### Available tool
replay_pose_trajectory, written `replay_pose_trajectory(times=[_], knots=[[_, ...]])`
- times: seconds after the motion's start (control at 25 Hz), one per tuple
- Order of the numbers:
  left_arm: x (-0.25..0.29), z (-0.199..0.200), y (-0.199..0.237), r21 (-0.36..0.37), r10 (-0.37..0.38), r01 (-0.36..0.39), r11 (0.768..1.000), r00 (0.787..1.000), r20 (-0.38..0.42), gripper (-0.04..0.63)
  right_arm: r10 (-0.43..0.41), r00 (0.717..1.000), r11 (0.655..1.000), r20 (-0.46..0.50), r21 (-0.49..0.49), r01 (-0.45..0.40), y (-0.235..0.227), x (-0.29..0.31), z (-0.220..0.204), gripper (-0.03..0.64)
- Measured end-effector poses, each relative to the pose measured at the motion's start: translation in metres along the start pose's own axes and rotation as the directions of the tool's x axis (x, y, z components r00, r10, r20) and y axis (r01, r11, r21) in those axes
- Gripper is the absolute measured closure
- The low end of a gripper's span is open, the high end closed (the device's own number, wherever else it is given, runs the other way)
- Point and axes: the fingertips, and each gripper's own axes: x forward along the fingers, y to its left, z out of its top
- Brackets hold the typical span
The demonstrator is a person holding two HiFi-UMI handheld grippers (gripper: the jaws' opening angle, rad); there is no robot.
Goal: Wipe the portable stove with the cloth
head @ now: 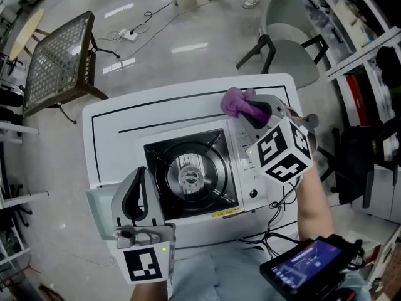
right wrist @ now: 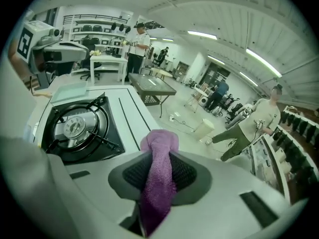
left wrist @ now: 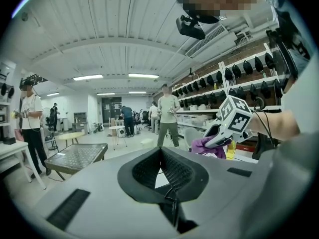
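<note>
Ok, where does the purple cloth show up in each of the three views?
Head view: purple cloth upper centre-right, held by the right gripper.
Left gripper view: it sits right of centre, under that gripper's marker cube.
Right gripper view: bottom centre, between the jaws.
Shared landmark: mesh-top table.

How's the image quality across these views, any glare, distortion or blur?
Head view: sharp, with light streaks glaring on the glossy grey floor. Left gripper view: heavy fisheye, dark corners, a mosaic patch on top. Right gripper view: fisheye too; the purple terry cloth looks soft.
</note>
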Motion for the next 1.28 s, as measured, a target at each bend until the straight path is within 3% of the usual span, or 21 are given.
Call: replay_pose_trajectory(times=[0.24,0.68,1.28], knots=[[-0.011,-0.003,0.007,-0.012,0.022,-0.022,1.0,0.999,-0.027,0.577,0.007,1.0,0.998,0.031,0.054,-0.009,0.01,-0.003,0.007,0.508],[-0.035,-0.011,0.014,-0.012,0.03,-0.031,0.999,0.999,-0.039,0.577,-0.005,0.996,0.998,-0.093,0.062,0.011,0.048,0.009,-0.016,0.508],[-0.073,-0.01,0.003,0.009,-0.003,0.004,1.0,1.0,-0.022,0.577,0.012,0.995,0.992,-0.104,0.127,0.001,0.087,-0.023,-0.036,0.508]])
